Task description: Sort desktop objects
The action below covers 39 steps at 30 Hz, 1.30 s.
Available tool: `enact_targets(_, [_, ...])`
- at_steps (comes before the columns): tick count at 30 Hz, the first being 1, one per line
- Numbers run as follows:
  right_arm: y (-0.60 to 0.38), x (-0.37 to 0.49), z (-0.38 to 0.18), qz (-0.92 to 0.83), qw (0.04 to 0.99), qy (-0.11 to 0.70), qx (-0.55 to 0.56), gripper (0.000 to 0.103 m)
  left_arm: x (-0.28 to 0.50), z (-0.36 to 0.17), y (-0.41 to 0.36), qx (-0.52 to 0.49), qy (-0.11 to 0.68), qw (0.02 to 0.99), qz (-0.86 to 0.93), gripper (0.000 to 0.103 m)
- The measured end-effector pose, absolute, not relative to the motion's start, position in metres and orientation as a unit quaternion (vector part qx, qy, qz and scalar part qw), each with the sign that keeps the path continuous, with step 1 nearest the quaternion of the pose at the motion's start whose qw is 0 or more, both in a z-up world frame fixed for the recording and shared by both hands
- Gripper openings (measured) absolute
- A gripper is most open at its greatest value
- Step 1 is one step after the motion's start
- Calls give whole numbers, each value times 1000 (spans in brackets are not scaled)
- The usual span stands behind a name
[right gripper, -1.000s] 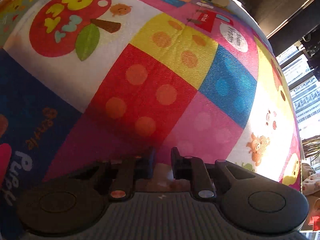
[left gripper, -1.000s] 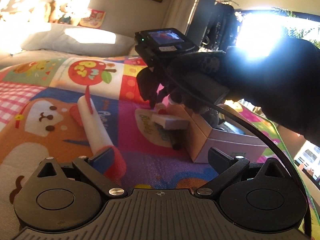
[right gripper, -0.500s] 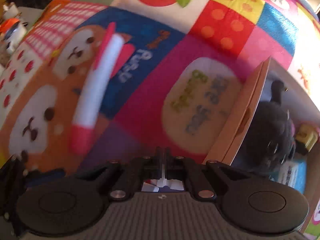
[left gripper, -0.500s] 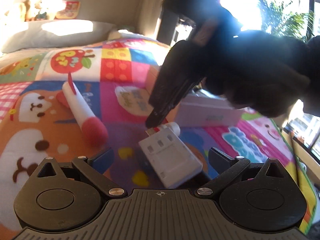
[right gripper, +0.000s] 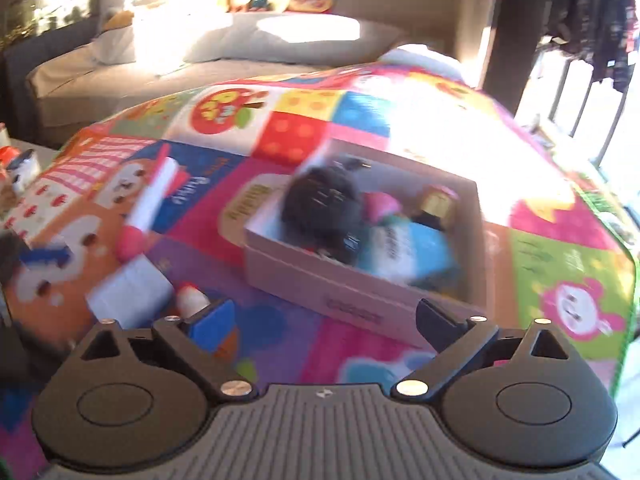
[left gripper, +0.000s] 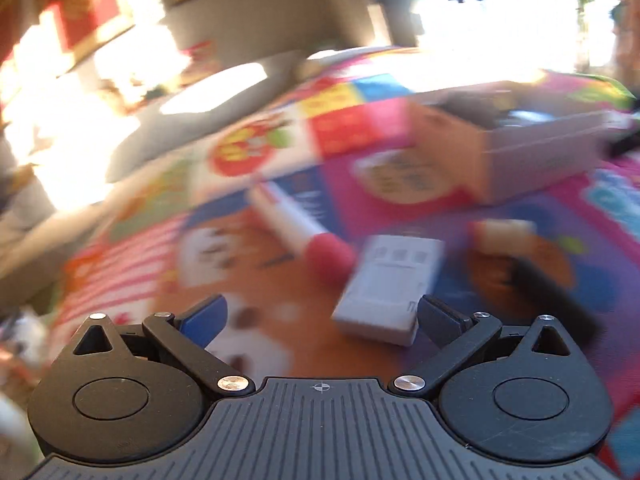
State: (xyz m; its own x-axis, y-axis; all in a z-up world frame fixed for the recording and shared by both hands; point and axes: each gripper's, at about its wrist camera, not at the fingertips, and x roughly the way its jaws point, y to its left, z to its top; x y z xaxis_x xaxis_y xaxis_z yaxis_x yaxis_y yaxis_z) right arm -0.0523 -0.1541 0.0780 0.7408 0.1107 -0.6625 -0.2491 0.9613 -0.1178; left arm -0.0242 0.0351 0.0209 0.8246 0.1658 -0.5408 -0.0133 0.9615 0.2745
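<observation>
Had pulled the right gripper [right gripper: 324, 318] back and up off the patchwork quilt [right gripper: 560, 260] since a second before, so that the whole bed came into its view. Had just been opening its jaws too, and left them spread wide with nothing between them. Gone from the left wrist view as well: the dark-gloved hand that had filled it half a second earlier.

Lay across the bed, that quilt, in bright squares. Sat on it an open cardboard box [right gripper: 352, 292], already holding a black fuzzy lump [right gripper: 320, 208], a blue packet [right gripper: 420, 252] and some smaller bits (too blurred to name). Lay outside the box, on the quilt and left of it in the right wrist view, a white block [right gripper: 128, 292], just beside the red end of a white marker [right gripper: 154, 196]. Lay near the block a small white-and-red piece [right gripper: 192, 300], close to the right gripper's blue fingertip.

Held the left gripper [left gripper: 320, 316] low over the quilt, jaws released and wide, empty, with the white block just ahead by its right finger.
</observation>
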Motion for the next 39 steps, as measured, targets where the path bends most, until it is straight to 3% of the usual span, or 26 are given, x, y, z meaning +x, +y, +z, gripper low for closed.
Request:
enact_targets(5, [-177, -81, 45, 62, 933, 339, -102, 103, -27, 39, 50, 10, 307, 952, -1, 103])
enact_targets(8, [-188, -92, 28, 68, 929, 357, -70, 103, -32, 40, 31, -5, 317, 947, -51, 103])
enact_targets(14, [-202, -97, 4, 68, 918, 391, 2, 103, -44, 26, -33, 46, 337, 926, -165, 103])
enact_targets(19, [-196, -108, -3, 59, 927, 371, -9, 103, -51, 13, -58, 119, 339, 919, -165, 103])
enact_targets(27, [-192, -108, -2, 47, 927, 373, -14, 103, -42, 10, -22, 205, 315, 926, -20, 103])
enact_targets(39, [-188, -105, 3, 54, 922, 382, -20, 103, -34, 21, 3, 169, 298, 939, 30, 103])
